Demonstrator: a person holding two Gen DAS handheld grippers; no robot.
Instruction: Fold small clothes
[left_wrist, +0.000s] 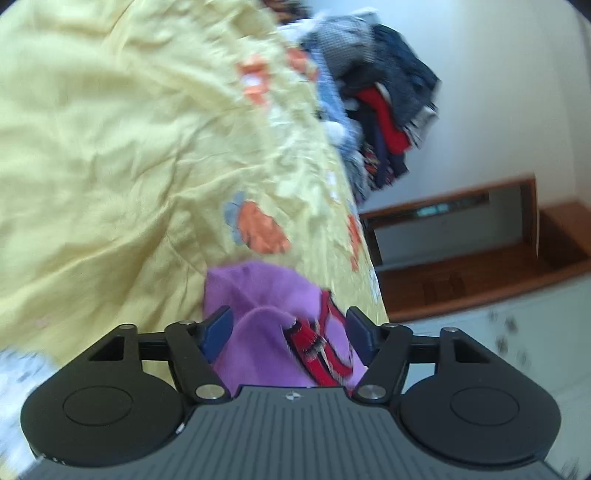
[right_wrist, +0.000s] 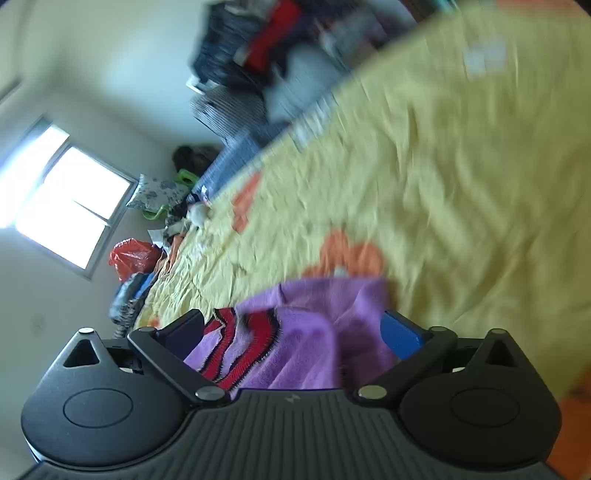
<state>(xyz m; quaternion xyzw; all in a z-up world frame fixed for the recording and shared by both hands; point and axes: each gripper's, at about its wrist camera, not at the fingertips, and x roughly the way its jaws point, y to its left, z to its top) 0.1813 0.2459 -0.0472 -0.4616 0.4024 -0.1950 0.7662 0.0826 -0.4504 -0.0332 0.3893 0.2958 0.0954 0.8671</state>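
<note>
Purple garment (left_wrist: 266, 295) lay bunched on the yellow bedspread (left_wrist: 110, 147), between both spread claws: left claw (left_wrist: 288, 328) and right claw (right_wrist: 295, 332) stood apart, gripping nothing. Fold looked unfinished; clothes pile (left_wrist: 380, 92) remained.

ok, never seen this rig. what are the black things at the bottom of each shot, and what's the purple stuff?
Each picture comes from a fisheye camera on a handheld two-finger gripper, looking forward along its fingers; a person carries one in each hand. The black parts are the gripper bodies. The left gripper and right gripper both stand open, with a purple garment with red stripes lying between the fingers, not pinched. It rests on a yellow bedspread. A pile of clothes waits further back.
</note>
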